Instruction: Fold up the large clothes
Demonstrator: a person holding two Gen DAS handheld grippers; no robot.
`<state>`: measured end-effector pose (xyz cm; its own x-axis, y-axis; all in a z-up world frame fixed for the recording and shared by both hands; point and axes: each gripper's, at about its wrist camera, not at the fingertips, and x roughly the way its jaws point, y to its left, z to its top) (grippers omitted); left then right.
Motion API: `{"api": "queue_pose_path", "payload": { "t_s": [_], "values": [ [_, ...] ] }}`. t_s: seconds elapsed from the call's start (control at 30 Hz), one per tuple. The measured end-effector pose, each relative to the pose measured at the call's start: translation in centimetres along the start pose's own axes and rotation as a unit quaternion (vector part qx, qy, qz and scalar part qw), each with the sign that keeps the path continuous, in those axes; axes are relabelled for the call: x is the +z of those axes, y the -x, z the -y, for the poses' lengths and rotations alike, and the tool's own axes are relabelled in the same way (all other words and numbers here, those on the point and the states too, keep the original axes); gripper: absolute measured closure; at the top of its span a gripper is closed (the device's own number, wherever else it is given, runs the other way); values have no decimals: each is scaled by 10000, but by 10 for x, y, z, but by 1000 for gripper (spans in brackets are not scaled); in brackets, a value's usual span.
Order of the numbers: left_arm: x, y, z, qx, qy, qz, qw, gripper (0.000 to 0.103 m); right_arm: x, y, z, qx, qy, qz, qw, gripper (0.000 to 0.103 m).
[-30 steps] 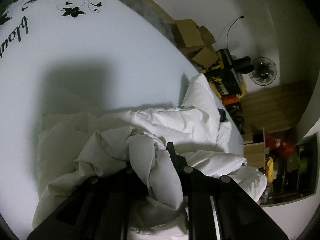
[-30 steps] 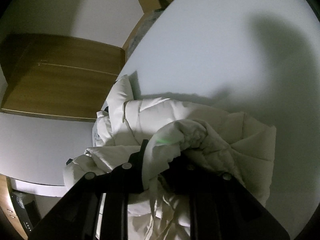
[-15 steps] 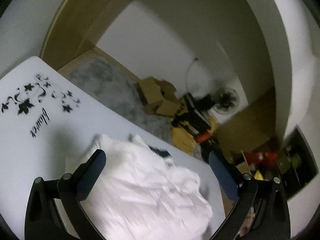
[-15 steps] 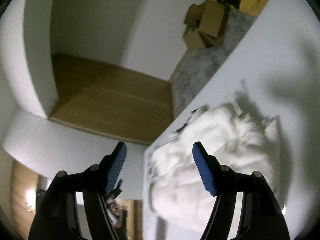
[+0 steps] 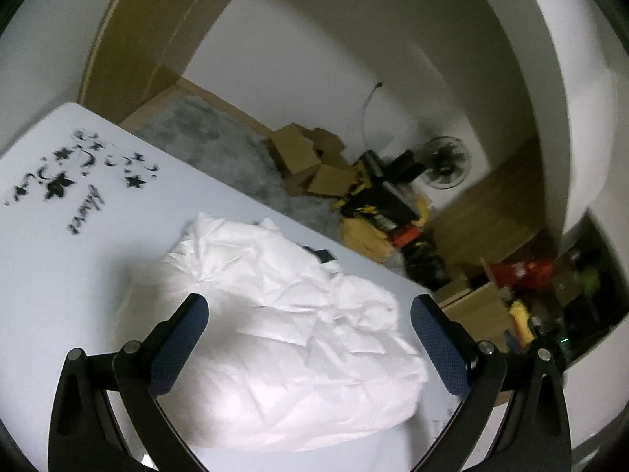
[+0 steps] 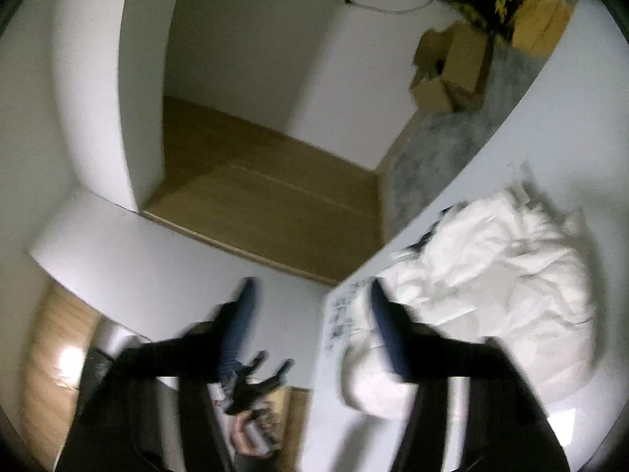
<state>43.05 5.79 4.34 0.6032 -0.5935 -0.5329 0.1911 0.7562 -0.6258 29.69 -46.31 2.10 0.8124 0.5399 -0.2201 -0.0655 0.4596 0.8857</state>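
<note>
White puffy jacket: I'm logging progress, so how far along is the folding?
Done: the white puffy jacket lies bunched into a compact bundle on the white table. In hand: nothing; the left hand-held gripper and right hand-held gripper are both open above it. Left: perhaps tidying, since the bundle looks rumpled.

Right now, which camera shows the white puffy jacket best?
Left wrist: the white jacket lies centred and fairly sharp between the open fingers. The right wrist view shows it blurred, off to the right, partly hidden by a finger.

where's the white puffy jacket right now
The white puffy jacket lies bunched on the white table, near its far edge, ahead of the open left tongs; in the right wrist view it sits lower right.
</note>
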Motion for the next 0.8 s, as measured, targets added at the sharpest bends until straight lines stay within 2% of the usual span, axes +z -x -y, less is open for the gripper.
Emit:
{"api": "queue_pose_path", "payload": {
  "t_s": [0.07, 0.13, 0.17, 0.2, 0.23, 0.3, 0.37, 0.4, 0.47, 0.5, 0.53, 0.6, 0.63, 0.67, 0.7, 0.73, 0.77, 0.8],
  "values": [
    [-7, -9, 4, 406, -174, -12, 9990, 0, -4, -6, -10, -893, 304, 53, 9955, 58],
    [-16, -24, 11, 841, -386, 4, 9957, 0, -10, -21, -18, -1625, 728, 28, 9840, 58],
    [-21, -34, 16, 1097, -507, 33, 9927, 0, -19, -40, -24, -2235, 1130, -36, 9681, 57],
    [-28, -45, 21, 1370, -607, 79, 9887, 0, -27, -55, -27, -2618, 1365, -43, 9554, 57],
    [-36, -61, 28, 1687, -733, 111, 9829, 0, -35, -71, -29, -2898, 1601, -27, 9436, 54],
    [-46, -89, 37, 1950, -937, 139, 9762, 0, -55, -112, -30, -3457, 2192, 16, 9124, 50],
    [-56, -120, 46, 2198, -1197, 163, 9681, 0, -70, -152, -24, -3649, 2646, -90, 8926, 50],
    [-60, -132, 48, 2285, -1288, 142, 9649, 0, -74, -165, -20, -3648, 2745, -186, 8895, 50],
    [-67, -163, 50, 2514, -1514, 94, 9559, 0, -84, -208, -4, -3828, 3035, -511, 8711, 49],
    [-69, -176, 48, 2631, -1626, 107, 9509, 0, -86, -221, 4, -3858, 3086, -590, 8674, 49],
    [-69, -188, 46, 2736, -1719, 127, 9463, 0, -88, -233, 12, -3873, 3147, -661, 8640, 46],
    [-69, -204, 41, 2924, -1861, 188, 9378, 0, -87, -250, 29, -3861, 3189, -807, 8618, 32],
    [-69, -214, 35, 3044, -1941, 217, 9323, 0, -87, -260, 38, -3908, 3217, -871, 8580, 23],
    [-69, -224, 27, 3146, -1981, 150, 9282, 0, -85, -270, 53, -4059, 3259, -861, 8495, 22],
    [-70, -232, 20, 3205, -1974, 50, 9264, 0, -84, -271, 64, -4171, 3231, -863, 8451, 22],
    [-72, -241, 8, 3156, -1883, -99, 9300, 0, -83, -273, 72, -4245, 3178, -901, 8430, 19],
    [-74, -247, -2, 3007, -1751, -148, 9374, 0, -81, -276, 88, -4303, 3059, -962, 8438, 15],
    [-75, -247, -5, 2947, -1752, -49, 9394, 0, -79, -276, 100, -4262, 2942, -946, 8502, 14]
  ]
}}
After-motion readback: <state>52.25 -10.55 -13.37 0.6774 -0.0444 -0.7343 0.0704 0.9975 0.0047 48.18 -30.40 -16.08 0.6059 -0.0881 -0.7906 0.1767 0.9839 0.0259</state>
